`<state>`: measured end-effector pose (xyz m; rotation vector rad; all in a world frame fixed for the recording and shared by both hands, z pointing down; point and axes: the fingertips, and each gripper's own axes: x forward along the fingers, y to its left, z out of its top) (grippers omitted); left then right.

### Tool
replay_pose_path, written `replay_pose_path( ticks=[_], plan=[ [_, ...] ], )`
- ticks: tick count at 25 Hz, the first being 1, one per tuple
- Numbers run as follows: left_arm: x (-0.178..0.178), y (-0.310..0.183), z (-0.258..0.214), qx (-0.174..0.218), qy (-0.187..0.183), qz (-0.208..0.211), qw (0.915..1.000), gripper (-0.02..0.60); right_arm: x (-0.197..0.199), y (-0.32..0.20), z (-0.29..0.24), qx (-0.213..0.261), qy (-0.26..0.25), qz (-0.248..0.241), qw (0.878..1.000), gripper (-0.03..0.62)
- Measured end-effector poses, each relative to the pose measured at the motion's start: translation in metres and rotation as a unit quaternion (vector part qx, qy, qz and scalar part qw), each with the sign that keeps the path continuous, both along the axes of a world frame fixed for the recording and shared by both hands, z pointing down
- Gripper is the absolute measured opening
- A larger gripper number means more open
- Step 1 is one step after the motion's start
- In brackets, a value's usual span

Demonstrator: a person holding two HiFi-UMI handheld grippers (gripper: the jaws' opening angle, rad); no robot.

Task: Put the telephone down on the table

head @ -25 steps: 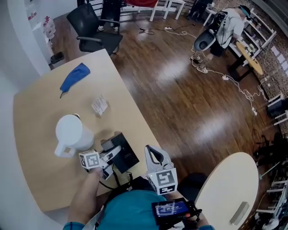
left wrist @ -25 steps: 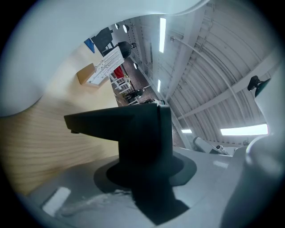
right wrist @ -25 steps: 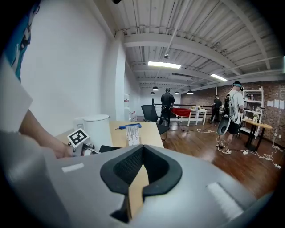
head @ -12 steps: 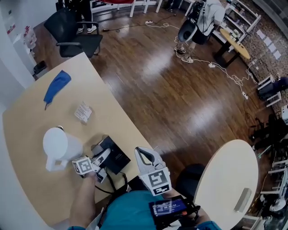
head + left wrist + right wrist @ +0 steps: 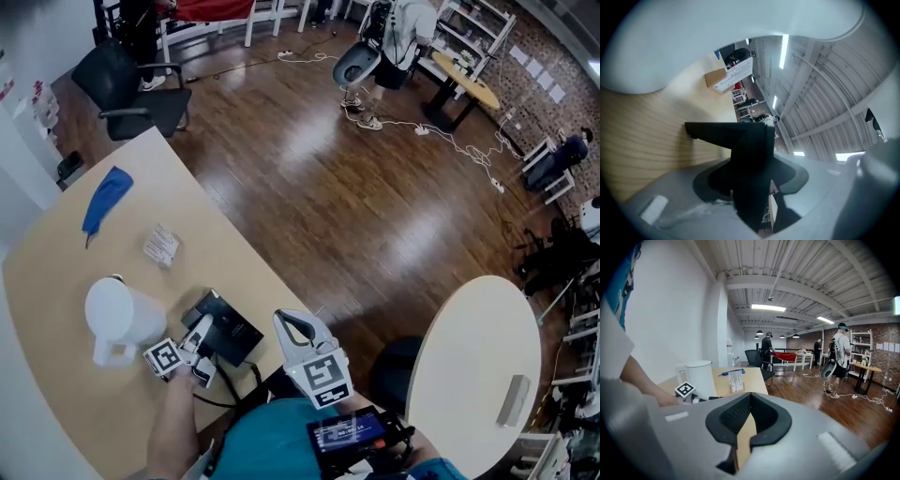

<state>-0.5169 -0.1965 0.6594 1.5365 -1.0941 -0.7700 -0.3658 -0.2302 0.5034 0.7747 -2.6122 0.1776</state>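
A black telephone [image 5: 228, 328] lies on the tan table [image 5: 66, 272] near its front edge. My left gripper [image 5: 200, 345] reaches level onto the phone from the near side. In the left gripper view the black handset [image 5: 750, 150] stands between the jaws of the left gripper [image 5: 750, 187]. The jaws are opening, and a slit of background shows beside the handset. My right gripper [image 5: 292, 326] hovers off the table's right edge, shut with nothing in it. In its own view the right gripper [image 5: 740, 430] has its pads nearly meeting over the table edge.
A white jug [image 5: 112, 317] stands just left of the phone, also seen as the jug [image 5: 698, 376]. Farther back lie a small card [image 5: 161, 246] and a blue cloth [image 5: 106, 197]. A round white table [image 5: 478, 366] is at the right, a black chair [image 5: 127, 84] behind.
The head camera has swung, so the whole scene sits lower and further left in the picture. My left gripper has rolled a little at the phone. The right gripper has kept still.
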Motion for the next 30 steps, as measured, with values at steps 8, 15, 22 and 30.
replay_pose_path(
  ticks=[8, 15, 22, 30],
  plan=[
    [-0.015, 0.045, -0.011, -0.001, 0.019, -0.056, 0.9982, 0.213, -0.001, 0.006, -0.006, -0.002, -0.017, 0.011, 1.000, -0.006],
    [-0.031, 0.102, -0.045, -0.014, -0.075, -0.120, 0.9898, 0.153, -0.002, 0.020, -0.001, -0.021, -0.025, 0.022, 0.999, -0.006],
    [-0.002, 0.087, -0.119, 0.054, -0.359, -0.054, 0.9304, -0.011, -0.001, 0.040, 0.008, -0.029, -0.031, 0.035, 0.998, -0.006],
    [0.083, 0.086, -0.173, 0.161, -0.502, 0.029, 0.8490, -0.012, 0.024, 0.072, 0.003, -0.022, -0.010, 0.073, 0.997, -0.006]
  ],
)
